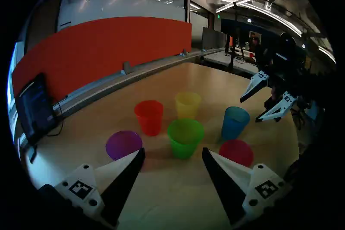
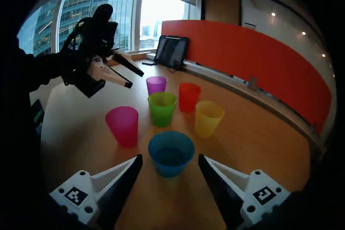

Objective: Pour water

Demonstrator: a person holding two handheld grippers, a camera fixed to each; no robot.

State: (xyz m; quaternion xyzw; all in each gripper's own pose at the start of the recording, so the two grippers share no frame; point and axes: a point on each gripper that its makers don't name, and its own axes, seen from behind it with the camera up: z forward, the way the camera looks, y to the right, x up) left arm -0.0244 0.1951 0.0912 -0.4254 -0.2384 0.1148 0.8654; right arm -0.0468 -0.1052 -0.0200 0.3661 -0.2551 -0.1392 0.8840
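Six plastic cups stand upright in a cluster on the wooden table [image 2: 258,143]. In the right gripper view the blue cup [image 2: 171,153] is nearest, just ahead of my open right gripper [image 2: 169,161] and untouched by its fingers. Behind it stand the pink cup [image 2: 123,125], green cup [image 2: 162,108], yellow cup [image 2: 208,118], red cup [image 2: 189,96] and purple cup [image 2: 156,85]. My left gripper [image 1: 172,159] is open, its tips flanking the green cup [image 1: 185,137] from short of it, with the purple cup [image 1: 123,143] and pink cup [image 1: 236,152] to either side. I cannot tell whether any cup holds water.
A dark tablet [image 2: 171,51] leans at the table's far end below an orange wall panel [image 2: 267,61]. The left gripper [image 2: 123,72], held by a dark-sleeved hand, hovers above the table beyond the cups. The right gripper [image 1: 269,100] hangs by the blue cup [image 1: 235,122].
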